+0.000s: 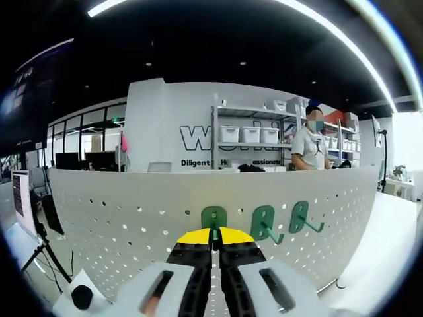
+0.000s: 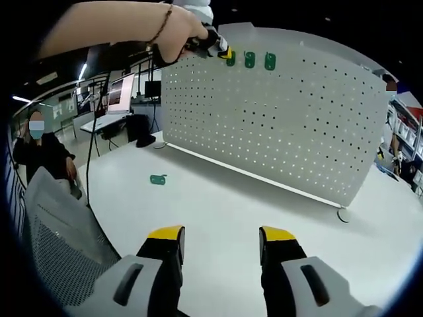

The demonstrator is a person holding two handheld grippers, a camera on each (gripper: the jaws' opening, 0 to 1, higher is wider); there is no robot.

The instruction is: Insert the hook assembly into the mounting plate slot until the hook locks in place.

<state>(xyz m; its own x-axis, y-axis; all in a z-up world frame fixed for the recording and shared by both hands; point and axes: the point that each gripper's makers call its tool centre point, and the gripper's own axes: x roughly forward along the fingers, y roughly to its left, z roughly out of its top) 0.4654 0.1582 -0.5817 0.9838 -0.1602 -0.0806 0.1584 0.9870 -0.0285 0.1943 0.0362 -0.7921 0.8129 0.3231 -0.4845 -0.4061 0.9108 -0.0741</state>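
Green hook being pressed to the white pegboard by the left hand-held gripper.

Clenched around a green hook point(image 1: 213, 218), the left hand-held gripper point(image 1: 214, 246) held it against the upright perforated mounting plate point(image 1: 132, 211), its yellow-tipped jaws nearly together and hiding the hook's lower part. Two more green hooks point(image 1: 264, 223) hung on the plate just to that view's right, their prongs pointing outward. In the right gripper view the right hand-held gripper point(image 2: 221, 236) hovered released over the white surface point(image 2: 225, 191), jaws wide apart and gripping nothing. A spare green hook point(image 2: 158, 179) lay flat on that surface, well apart from the plate's base. Whether the held hook had locked into its slot could not be made out.
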